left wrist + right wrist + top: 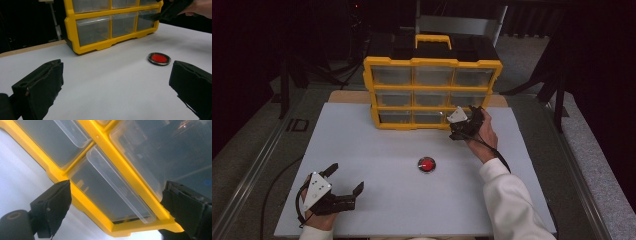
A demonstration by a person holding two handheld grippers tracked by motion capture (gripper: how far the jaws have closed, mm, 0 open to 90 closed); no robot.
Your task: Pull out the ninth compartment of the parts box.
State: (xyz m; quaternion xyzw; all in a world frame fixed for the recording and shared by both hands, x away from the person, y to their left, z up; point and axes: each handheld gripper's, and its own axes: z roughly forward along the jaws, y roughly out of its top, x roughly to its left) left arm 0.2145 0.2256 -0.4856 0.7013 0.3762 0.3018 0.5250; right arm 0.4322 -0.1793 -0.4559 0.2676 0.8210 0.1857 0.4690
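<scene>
A yellow organiser cabinet (pixel 432 61) with clear plastic drawers stands at the far side of the white table (pixel 362 150). My right gripper (pixel 460 121) is open right in front of the cabinet's bottom right drawer (pixel 110 195), whose clear handle lip (pixel 117 185) lies between the jaws. I cannot tell whether they touch it. A small round disc with a red centre (pixel 427 164) lies flat mid-table. My left gripper (pixel 346 179) rests open near the front left, holding nothing. From the left gripper view (pixel 116 87), the disc (pixel 159 58) lies ahead to the right, and the cabinet (pixel 75 37) beyond.
The cabinet has a yellow carry handle (pixel 432 40) on top. The table's left edge (pixel 299 165) borders a metal rail and dark floor. The person's white sleeve (pixel 512 200) crosses the table's front right corner. Dark stands surround the table.
</scene>
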